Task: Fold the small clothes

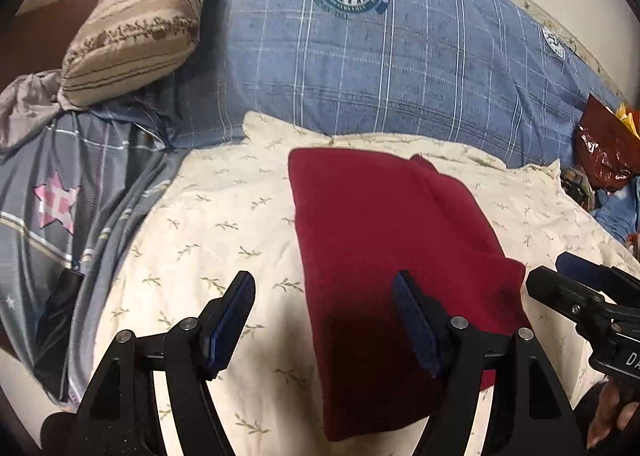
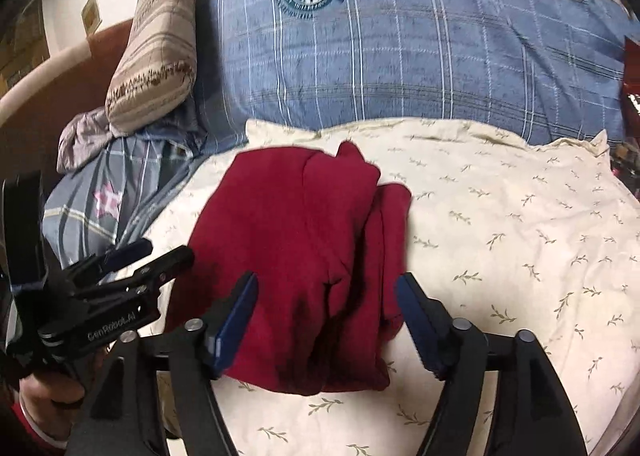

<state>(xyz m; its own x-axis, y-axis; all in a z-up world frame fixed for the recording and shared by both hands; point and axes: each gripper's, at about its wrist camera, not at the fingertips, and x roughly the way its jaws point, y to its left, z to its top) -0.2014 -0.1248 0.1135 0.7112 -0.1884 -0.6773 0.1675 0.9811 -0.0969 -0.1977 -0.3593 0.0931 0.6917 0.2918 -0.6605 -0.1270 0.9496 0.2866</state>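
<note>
Now both grippers, left gripper (image 1: 324,320) and right gripper (image 2: 326,320), hover spread and empty over the folded red garment (image 2: 304,256); smooth its uneven edge beside the blue pillow (image 2: 400,56).

Both grippers are matte black, each with two arms that fork apart like an open V. The left gripper (image 1: 324,320) and the right gripper (image 2: 326,322) carry dark blue pads (image 1: 232,320) on the inner faces of their fingers. Behind each pad sit round silver pivot pins (image 2: 195,325). White lettering (image 2: 112,330) marks the left gripper's body behind its fingers. Below that body, a red cuff (image 2: 36,430) with a pale edge wraps the person's wrist.
</note>
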